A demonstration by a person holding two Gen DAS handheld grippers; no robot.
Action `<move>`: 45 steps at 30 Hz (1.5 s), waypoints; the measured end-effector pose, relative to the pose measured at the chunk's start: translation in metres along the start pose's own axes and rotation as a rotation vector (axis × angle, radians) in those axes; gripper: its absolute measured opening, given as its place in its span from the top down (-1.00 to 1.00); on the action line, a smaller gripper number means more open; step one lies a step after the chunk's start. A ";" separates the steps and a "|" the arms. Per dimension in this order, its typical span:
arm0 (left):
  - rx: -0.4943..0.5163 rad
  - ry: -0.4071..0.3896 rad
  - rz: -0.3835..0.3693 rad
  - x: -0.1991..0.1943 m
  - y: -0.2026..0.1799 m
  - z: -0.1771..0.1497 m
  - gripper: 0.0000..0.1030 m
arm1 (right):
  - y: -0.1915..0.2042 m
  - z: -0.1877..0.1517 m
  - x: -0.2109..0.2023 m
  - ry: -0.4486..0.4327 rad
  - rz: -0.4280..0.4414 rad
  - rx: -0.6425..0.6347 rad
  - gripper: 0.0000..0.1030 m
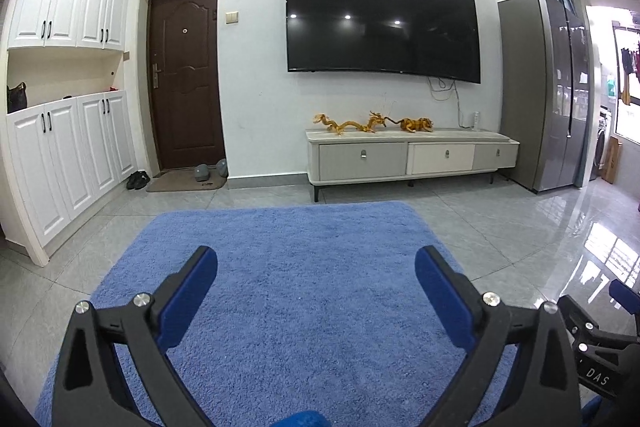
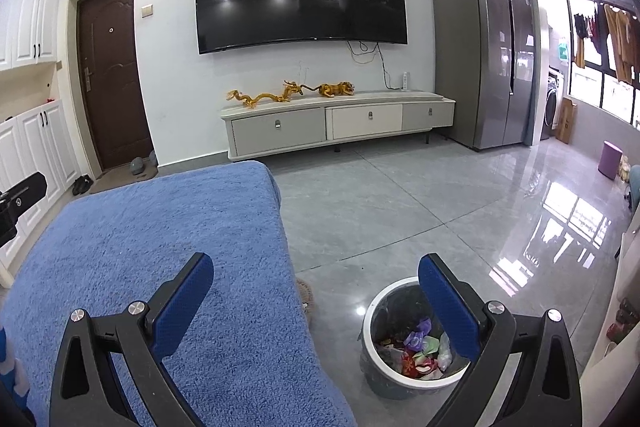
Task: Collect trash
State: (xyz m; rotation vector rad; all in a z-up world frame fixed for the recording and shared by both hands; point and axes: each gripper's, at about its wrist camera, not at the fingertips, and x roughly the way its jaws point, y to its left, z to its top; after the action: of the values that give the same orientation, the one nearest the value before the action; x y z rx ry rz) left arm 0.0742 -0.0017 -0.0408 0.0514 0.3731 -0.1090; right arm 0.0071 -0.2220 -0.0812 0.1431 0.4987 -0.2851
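Grey glossy floor tiles [image 2: 400,195] fill the living room, with a wall-mounted television [image 1: 382,19] in the upper middle of both views above a low TV cabinet [image 1: 408,157] that carries golden dragon and tiger figurines [image 1: 348,125]. At the left of the left wrist view stand white cupboards [image 1: 68,75] and a brown entrance door [image 1: 186,75]; a steel refrigerator [image 1: 548,87] rises at the right. A blue fleece-covered surface [image 1: 300,287] spreads across the lower middle. The left gripper [image 1: 316,279] hangs over that blue cover with its jaws spread wide and nothing between them. The right gripper [image 2: 316,287] is likewise wide apart and empty, its left finger over the blue cover and its right finger in front of the trash bin [image 2: 372,331]. That bin stands on the floor at the lower right of the right wrist view, just beside the covered surface's edge, and holds crumpled colourful wrappers [image 2: 420,351], possibly snack packets, though they are too small to tell.
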 end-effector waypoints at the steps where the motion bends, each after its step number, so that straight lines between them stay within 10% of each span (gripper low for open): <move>1: 0.001 0.001 0.007 0.000 -0.001 0.000 -0.96 | 0.001 0.000 -0.001 -0.002 -0.001 -0.002 -1.00; 45: -0.001 0.065 0.123 0.005 0.012 -0.009 -0.99 | -0.013 0.005 -0.021 -0.069 -0.048 -0.011 -1.00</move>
State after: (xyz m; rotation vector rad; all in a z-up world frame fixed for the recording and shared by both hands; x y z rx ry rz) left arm 0.0774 0.0108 -0.0509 0.0768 0.4341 0.0145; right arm -0.0120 -0.2308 -0.0674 0.1100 0.4355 -0.3328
